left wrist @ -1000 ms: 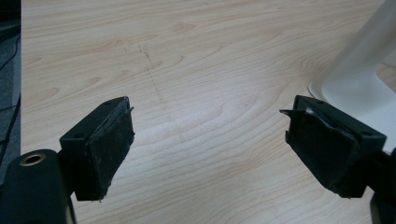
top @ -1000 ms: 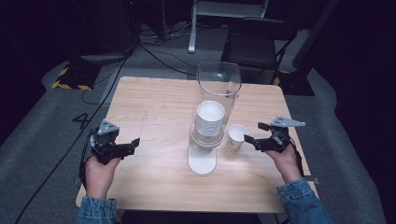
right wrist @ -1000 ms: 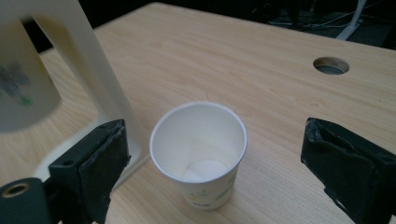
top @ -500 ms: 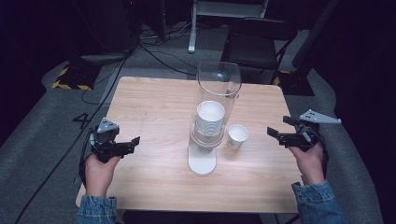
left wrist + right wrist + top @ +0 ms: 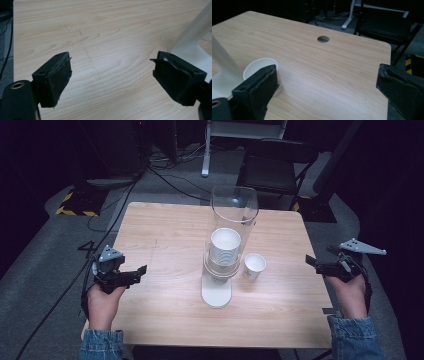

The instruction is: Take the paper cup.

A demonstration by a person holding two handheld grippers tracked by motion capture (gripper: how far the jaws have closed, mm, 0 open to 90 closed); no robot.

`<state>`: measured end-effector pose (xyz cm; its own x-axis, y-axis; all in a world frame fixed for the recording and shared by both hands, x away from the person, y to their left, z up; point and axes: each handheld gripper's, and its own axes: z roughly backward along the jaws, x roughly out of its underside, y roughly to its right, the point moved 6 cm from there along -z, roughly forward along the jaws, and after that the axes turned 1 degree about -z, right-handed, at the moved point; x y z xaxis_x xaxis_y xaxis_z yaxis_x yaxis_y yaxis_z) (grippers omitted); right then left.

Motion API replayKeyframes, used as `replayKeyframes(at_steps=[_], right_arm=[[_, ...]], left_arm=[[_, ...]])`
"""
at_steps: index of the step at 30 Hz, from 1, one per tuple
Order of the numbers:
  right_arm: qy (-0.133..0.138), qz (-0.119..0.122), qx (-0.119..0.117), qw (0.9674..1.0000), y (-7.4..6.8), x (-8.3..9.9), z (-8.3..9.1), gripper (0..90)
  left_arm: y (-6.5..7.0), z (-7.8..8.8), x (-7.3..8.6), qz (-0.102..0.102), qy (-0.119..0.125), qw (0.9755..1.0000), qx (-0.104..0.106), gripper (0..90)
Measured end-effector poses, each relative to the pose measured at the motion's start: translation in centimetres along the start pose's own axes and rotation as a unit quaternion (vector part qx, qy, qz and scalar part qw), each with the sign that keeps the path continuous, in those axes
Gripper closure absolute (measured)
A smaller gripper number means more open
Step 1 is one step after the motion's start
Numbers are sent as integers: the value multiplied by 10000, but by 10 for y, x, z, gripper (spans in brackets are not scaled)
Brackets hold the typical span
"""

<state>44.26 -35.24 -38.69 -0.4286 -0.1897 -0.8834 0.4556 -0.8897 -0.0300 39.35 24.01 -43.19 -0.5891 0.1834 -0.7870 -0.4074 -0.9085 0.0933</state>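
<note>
A small white paper cup [image 5: 254,265] is standing upright, mouth open, on the desk [image 5: 165,235] — right hand-held gripper [image 5: 320,266] just opening, empty; left hand-held gripper [image 5: 134,274] spread, empty.

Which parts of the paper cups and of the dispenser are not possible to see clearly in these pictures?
- Stack of cups, high view: the clear tube glares, so their number cannot be counted.
- Single paper cup, right gripper view: its lower part is hidden behind one black jaw.
- Dispenser base, left gripper view: cut off by the right edge and partly covered by a jaw.
- Single paper cup, high view: too small to tell if anything is inside.
</note>
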Motion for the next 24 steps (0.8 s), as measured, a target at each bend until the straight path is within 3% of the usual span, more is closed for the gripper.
replayKeyframes(at_steps=[7, 24], right_arm=[[-407, -50, 535, 9977, 20, 13, -5, 44], [-394, -89, 364, 9985, 17, 15, -9, 44]], left_arm=[[-3, 1, 2, 68, 0, 10000, -33, 151], [-2, 0, 1, 23, -23, 10000, -27, 151]])
